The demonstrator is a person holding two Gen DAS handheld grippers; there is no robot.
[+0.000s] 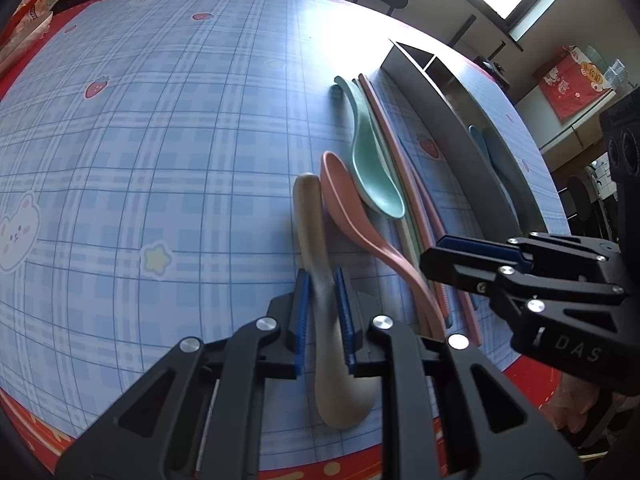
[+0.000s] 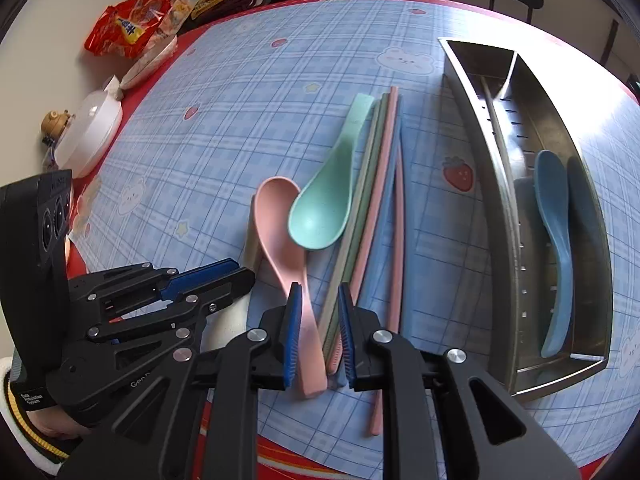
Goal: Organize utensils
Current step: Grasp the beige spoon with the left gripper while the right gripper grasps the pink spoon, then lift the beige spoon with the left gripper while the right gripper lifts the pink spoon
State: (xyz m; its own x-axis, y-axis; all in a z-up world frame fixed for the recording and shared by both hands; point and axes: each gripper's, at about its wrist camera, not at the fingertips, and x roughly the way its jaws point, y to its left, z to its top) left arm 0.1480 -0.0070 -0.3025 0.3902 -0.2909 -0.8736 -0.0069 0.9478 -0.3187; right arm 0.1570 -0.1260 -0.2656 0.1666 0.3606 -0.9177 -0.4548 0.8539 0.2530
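Left gripper [image 1: 323,312] pinches the beige spoon [image 1: 316,280], right gripper [image 2: 318,332] narrow around pink spoon [image 2: 280,224] handle and chopsticks [image 2: 380,184]; lift spoons only, into metal tray [image 2: 508,216].

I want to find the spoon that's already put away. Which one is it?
Find the metal tray at the right of the checked table. Inside its near compartment lies the blue spoon. It is the only spoon in the tray; the pink, green and beige ones lie outside.

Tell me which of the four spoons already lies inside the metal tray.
The blue plastic spoon. It alone lies in the steel tray; the mint-green, pink and beige spoons remain on the checked tablecloth.
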